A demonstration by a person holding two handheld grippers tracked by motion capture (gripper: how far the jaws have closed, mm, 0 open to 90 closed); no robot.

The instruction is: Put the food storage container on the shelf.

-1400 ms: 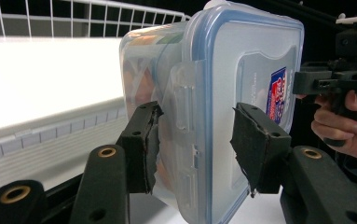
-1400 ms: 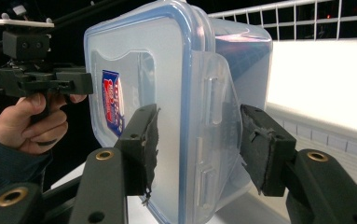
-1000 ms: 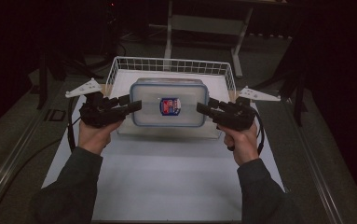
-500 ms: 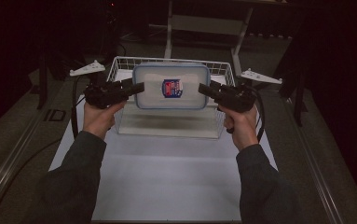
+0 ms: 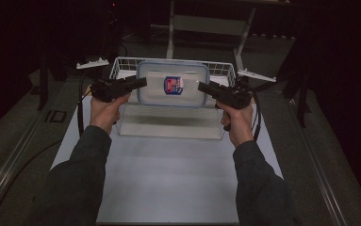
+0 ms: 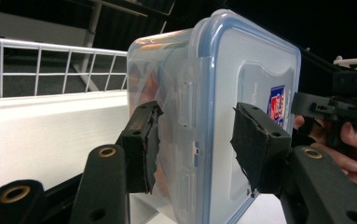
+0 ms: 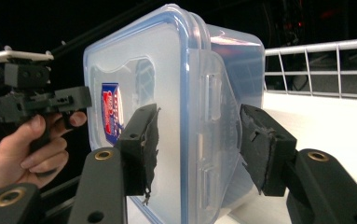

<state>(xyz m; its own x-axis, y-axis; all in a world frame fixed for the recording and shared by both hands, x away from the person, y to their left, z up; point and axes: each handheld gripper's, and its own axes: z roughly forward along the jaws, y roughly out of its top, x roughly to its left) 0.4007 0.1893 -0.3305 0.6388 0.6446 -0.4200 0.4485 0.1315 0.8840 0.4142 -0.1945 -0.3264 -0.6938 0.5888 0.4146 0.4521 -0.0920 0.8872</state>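
A clear plastic food container (image 5: 173,84) with a blue-rimmed lid and a red and blue label hangs in the air over the white basket (image 5: 121,62). My left gripper (image 5: 143,83) is shut on its left end and my right gripper (image 5: 201,87) on its right end. In the left gripper view the pads (image 6: 143,144) press the container (image 6: 241,84) from body side and lid side, around its latch. The right gripper view shows the same clamp (image 7: 197,140) on the container (image 7: 139,65), with the left gripper (image 7: 41,100) in a hand beyond it.
The basket has a wire rim (image 6: 41,46) and pale walls, and stands at the far end of a white table top (image 5: 168,179). A metal stand (image 5: 171,28) rises behind it. Dark floor and rails flank the table.
Both grippers have carried the container away from the person, from in front of the basket to over it. The grip on both ends looks the same.
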